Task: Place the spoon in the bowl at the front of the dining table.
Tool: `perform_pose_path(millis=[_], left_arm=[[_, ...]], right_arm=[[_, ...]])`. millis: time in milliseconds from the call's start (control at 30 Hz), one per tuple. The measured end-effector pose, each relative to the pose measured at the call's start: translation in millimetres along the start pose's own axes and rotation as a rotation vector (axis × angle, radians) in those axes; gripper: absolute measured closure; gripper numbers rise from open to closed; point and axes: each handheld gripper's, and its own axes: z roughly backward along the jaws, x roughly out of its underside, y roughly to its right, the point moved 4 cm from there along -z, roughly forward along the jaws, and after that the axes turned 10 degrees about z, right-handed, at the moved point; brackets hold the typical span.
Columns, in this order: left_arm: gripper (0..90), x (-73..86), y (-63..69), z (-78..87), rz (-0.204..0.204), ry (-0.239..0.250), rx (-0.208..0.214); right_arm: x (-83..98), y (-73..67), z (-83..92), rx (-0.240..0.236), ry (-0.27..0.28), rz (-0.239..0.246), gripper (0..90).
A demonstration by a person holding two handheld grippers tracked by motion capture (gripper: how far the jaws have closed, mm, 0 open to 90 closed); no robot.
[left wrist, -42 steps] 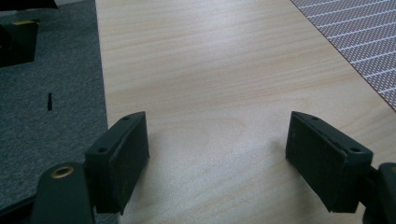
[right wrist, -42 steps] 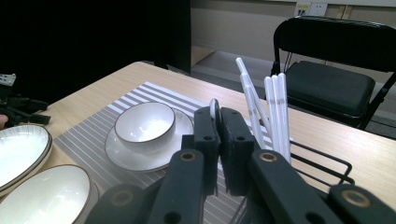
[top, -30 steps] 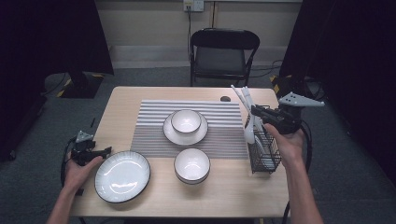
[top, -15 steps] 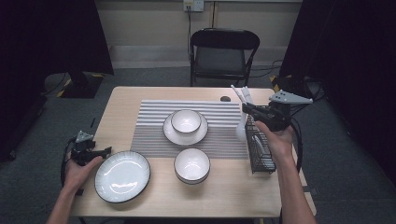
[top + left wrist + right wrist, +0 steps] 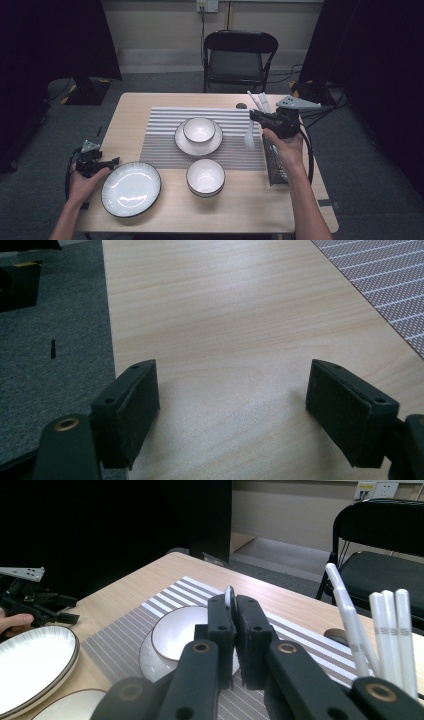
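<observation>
- My right claw is clenched on a white spoon, gripping its handle; the spoon's bowl hangs below the claw, so its long axis runs roughly top to bottom, over the right edge of the striped mat
- In the right gripper view the handle's rim pokes up between my pressed pads
- The nearest place for it, I judge, is the bowl on its saucer, which lies to the left of the spoon on the mat; a second bowl sits nearer to me on the bare surface
- The wire caddy with more white utensils stands just beside my right hand, on its outer side
- My left claw is released, nothing between its pads, resting low at the surface's left edge beside the large plate, well apart from the spoon, so the right hand is far the nearer
- There is small grey print on the utensil handles, too small to read
</observation>
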Motion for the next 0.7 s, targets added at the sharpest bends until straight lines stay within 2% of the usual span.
perform_pose_path(millis=[533, 700], left_arm=[[21.0, 0.0, 0.0, 0.2, 0.0, -0.002, -0.001], [21.0, 0.0, 0.0, 0.1, 0.0, -0.001, -0.001]], right_arm=[[-10.8, -10.9, -20.3, -0.026, 0.016, 0.002, 86.2], [-16.4, -19.2, -31.3, -0.046, 0.023, 0.01, 86.2]])
